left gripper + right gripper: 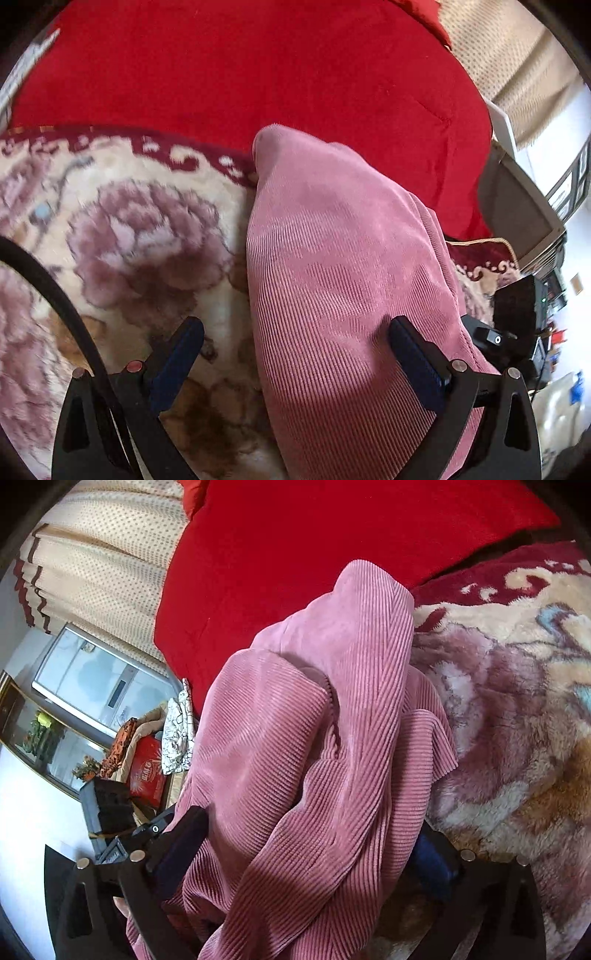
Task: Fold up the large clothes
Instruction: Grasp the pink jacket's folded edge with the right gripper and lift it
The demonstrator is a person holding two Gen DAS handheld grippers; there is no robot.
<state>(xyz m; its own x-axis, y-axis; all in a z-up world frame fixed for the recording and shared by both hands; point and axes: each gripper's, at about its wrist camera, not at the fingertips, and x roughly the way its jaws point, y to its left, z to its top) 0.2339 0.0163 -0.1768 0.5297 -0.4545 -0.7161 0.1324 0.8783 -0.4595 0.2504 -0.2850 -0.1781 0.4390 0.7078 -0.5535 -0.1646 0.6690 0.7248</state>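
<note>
- Left wrist view: we are holding the left tongs (295, 350) spread wide, pinching nothing; the pink corduroy garment (332, 258) is lying ahead, its edge running between the fingers, over the floral blanket (129, 229), with the red cushion (240, 74) beyond.
- Right wrist view: we are keeping the right tongs (314, 845) spread, with the bunched pink corduroy garment (314, 720) filling the gap between the fingers.

Left gripper (295, 354) and right gripper (314, 853), both fingers spread wide.

floral blanket (129, 240), red quilt (240, 74), perhaps curtain (99, 565)
</note>
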